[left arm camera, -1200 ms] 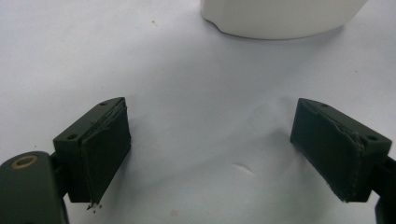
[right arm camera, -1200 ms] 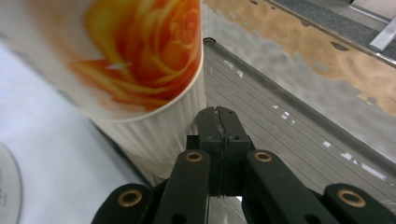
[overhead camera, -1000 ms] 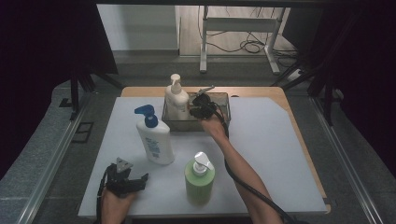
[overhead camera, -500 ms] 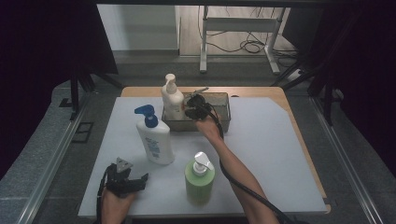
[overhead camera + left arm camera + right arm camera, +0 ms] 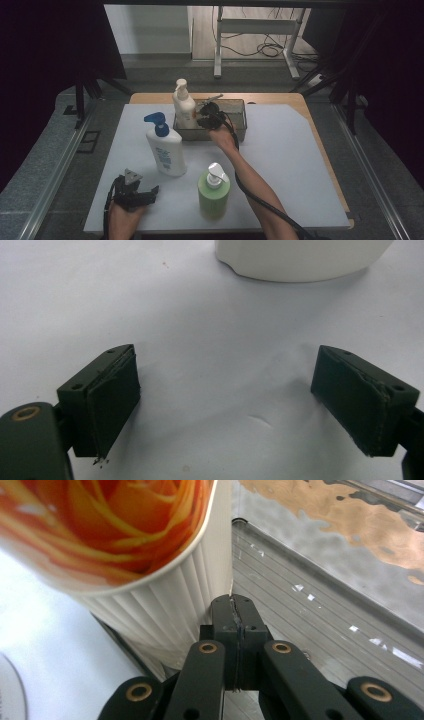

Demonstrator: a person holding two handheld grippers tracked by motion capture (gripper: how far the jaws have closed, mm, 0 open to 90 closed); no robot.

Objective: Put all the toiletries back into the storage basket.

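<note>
A cream pump bottle (image 5: 183, 107) with an orange flower label (image 5: 125, 555) stands at the left end of a metal tray (image 5: 235, 131). My right gripper (image 5: 206, 120) reaches over the tray right beside that bottle. Its jaws are shut flat against each other with nothing between them, and their tips (image 5: 235, 615) sit against the bottle's ribbed lower side. My left gripper (image 5: 145, 186) rests low over the white mat at the front left, open and empty (image 5: 225, 365). The base of a white bottle (image 5: 300, 260) lies just ahead of it.
A white bottle with a blue pump (image 5: 165, 150) stands left of centre on the mat (image 5: 290, 160). A green bottle with a white pump (image 5: 214, 192) stands near the front, beside my right forearm. The tray's ridged floor (image 5: 320, 610) is bare to the right.
My right gripper has shifted slightly left and toward me along the tray, and the cream bottle has moved a little left. The left gripper has kept still.
</note>
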